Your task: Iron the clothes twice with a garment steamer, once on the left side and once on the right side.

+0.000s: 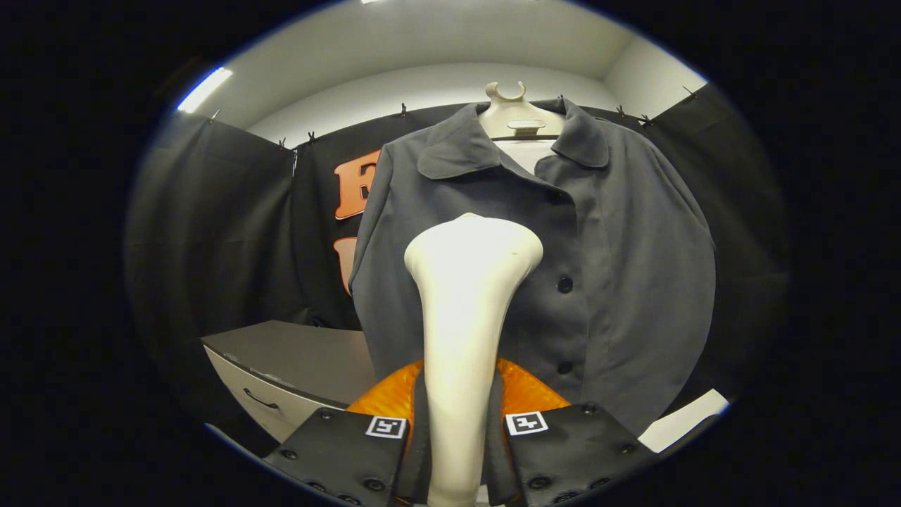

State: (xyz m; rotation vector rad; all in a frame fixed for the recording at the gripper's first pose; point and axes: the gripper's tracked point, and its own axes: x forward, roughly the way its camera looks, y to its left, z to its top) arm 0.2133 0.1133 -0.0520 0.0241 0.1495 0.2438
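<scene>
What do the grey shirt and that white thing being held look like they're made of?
The grey shirt looks like matte woven cloth: soft folds, no sheen. The garment steamer, clamped between the jaws of the gripper, looks like smooth, hard cream plastic with a slight gloss where light hits it. Neither is certain from looks alone.

Beyond your fingers, the black cloth wall (232, 232) wraps the whole booth, pinned along its upper hem by small clips (403, 110). Above it you see a pale wall (422, 84) and ceiling, with a bright strip light (204, 89) up to the left. Low on the left stands a grey cabinet (295, 366) with a drawer handle (260, 401).
</scene>
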